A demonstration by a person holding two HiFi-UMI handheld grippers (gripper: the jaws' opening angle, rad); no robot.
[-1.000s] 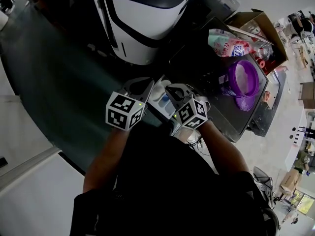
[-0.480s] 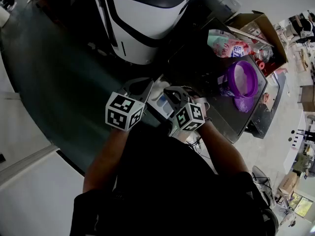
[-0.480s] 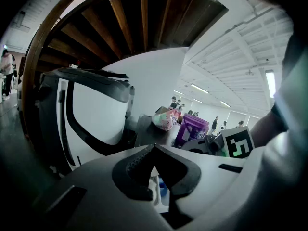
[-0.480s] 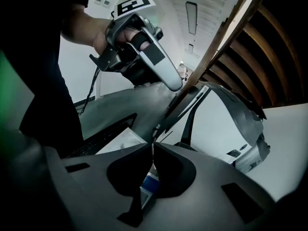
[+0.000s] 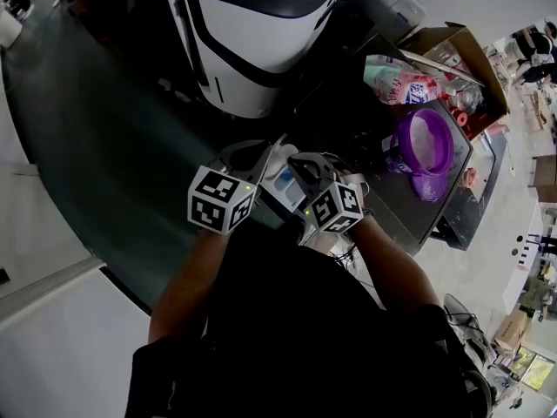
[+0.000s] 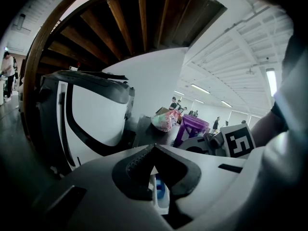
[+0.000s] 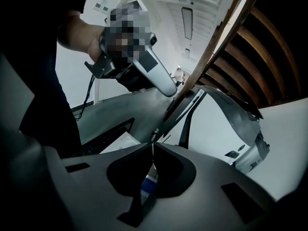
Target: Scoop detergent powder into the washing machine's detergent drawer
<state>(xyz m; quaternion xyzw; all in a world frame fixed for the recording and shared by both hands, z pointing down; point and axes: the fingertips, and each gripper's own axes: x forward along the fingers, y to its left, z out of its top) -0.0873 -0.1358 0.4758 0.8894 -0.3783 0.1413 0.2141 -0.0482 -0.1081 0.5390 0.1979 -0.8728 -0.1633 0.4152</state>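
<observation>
Sitting right between the two tools is the detergent drawer (image 5: 283,179), white with a blue insert, close in front of the person and nearer than the white washing machine (image 5: 252,42) in the head view. The left tool (image 5: 251,155) is at the drawer's left side and its jaws are closed tip to tip. In the left gripper view the drawer's blue pocket (image 6: 159,191) shows through the opening beneath those tips (image 6: 154,153). The right tool (image 5: 305,162) is tight against the drawer's other side, its jaws (image 7: 153,150) drawn all but together. Only a thin pale sliver sits at the tips, and I can't tell whether it is nipped. The drawer (image 7: 148,184) shows below them here too. The two marker cubes sit side by side, nearly touching. Further right, on the dark desk (image 5: 409,207), stands a purple tub (image 5: 426,142). A printed detergent bag (image 5: 396,77) lies beyond it, beside an open cardboard box (image 5: 461,46).
</observation>
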